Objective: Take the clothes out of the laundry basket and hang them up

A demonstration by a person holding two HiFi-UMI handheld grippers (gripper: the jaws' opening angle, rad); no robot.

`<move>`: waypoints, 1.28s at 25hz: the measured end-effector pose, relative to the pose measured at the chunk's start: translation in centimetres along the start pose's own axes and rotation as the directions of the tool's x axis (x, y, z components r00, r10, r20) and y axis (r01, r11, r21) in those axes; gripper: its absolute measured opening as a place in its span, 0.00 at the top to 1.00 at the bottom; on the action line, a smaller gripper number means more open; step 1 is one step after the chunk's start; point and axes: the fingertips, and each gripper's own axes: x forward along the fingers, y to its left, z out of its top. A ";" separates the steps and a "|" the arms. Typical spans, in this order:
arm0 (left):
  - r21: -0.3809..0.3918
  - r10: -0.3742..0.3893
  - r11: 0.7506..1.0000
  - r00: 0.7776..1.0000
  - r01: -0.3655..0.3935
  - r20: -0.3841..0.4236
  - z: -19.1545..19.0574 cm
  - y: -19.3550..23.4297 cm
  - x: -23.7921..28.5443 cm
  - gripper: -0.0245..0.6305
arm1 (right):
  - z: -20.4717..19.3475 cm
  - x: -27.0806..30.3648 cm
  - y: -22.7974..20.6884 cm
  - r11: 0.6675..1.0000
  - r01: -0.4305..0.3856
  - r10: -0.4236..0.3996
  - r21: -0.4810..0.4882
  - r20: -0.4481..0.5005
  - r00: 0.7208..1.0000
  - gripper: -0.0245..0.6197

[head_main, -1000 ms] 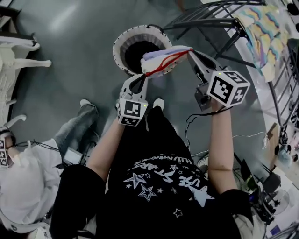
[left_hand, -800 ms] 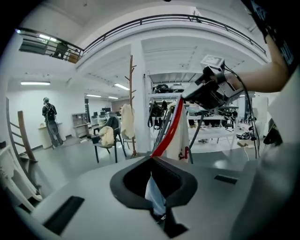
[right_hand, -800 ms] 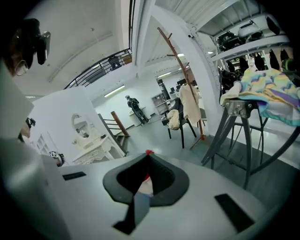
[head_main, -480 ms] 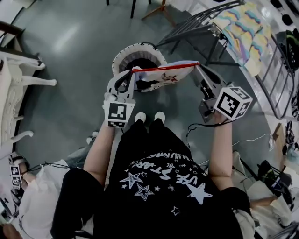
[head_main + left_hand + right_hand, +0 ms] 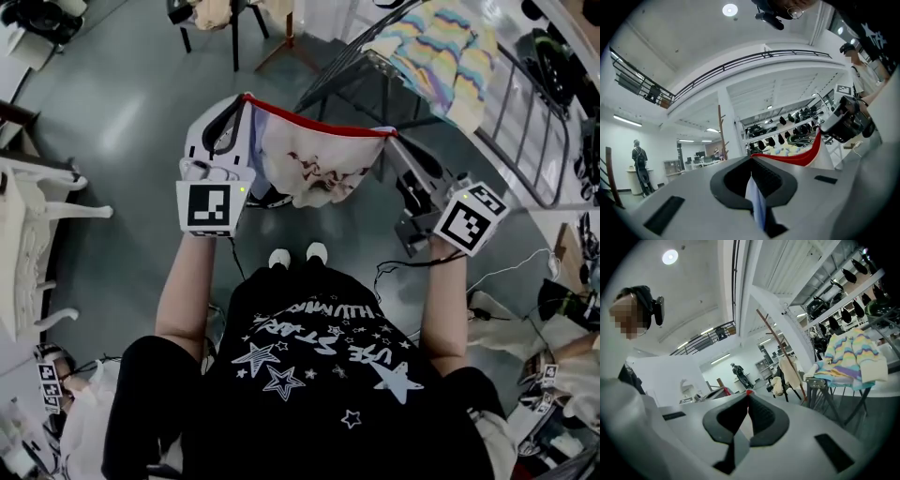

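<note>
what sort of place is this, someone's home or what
Likely a big lab or workshop hall, not a home: a high ceiling with a balcony railing, shelves of gear, and a drying rack on bare grey floor.

My left tongs (image 5: 245,97) and right tongs (image 5: 393,135) pinch the garment (image 5: 314,169) at its two corners. Its red edge is stretched taut between them, and the pale cloth sags below.
</note>
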 end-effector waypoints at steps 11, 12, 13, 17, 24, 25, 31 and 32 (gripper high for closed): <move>0.053 -0.142 0.988 0.989 0.143 -0.026 2.9 -4.1 2.7 0.93 | -7.8 -0.9 -3.8 0.993 0.079 -0.066 0.093 -0.127 0.990 0.92; 0.059 -0.151 0.987 0.988 0.152 -0.008 3.1 -4.3 2.9 0.93 | -8.7 -1.0 -4.1 0.992 0.085 -0.071 0.089 -0.147 0.987 0.89; 0.064 -0.157 0.986 0.988 0.157 0.005 3.1 -4.4 3.1 0.93 | -9.5 -1.1 -4.5 0.992 0.094 -0.080 0.079 -0.166 0.983 0.86; 0.068 -0.163 0.984 0.987 0.163 -0.014 2.1 -4.5 3.6 0.93 | -12.3 -1.5 -5.9 0.991 0.131 -0.134 -0.028 -0.236 0.962 0.79; 0.085 -0.160 0.983 0.987 0.162 -0.026 2.5 -4.1 3.4 0.93 | -14.4 1.7 -5.7 0.959 0.069 -0.147 -0.274 -0.273 0.951 0.68; 0.090 -0.159 0.983 0.987 0.161 -0.025 2.7 -4.0 3.4 0.93 | -14.0 2.5 -5.6 0.950 0.053 -0.138 -0.309 -0.260 0.956 0.67; 0.118 -0.157 0.980 0.987 0.159 -0.029 3.3 -3.8 2.7 0.93 | -11.2 7.5 -6.0 0.920 -0.070 -0.024 -0.385 -0.234 0.972 0.55; 0.113 -0.156 0.981 0.987 0.160 -0.044 3.3 -3.7 2.3 0.93 | -10.8 8.3 -6.2 0.912 -0.100 -0.001 -0.397 -0.247 0.969 0.55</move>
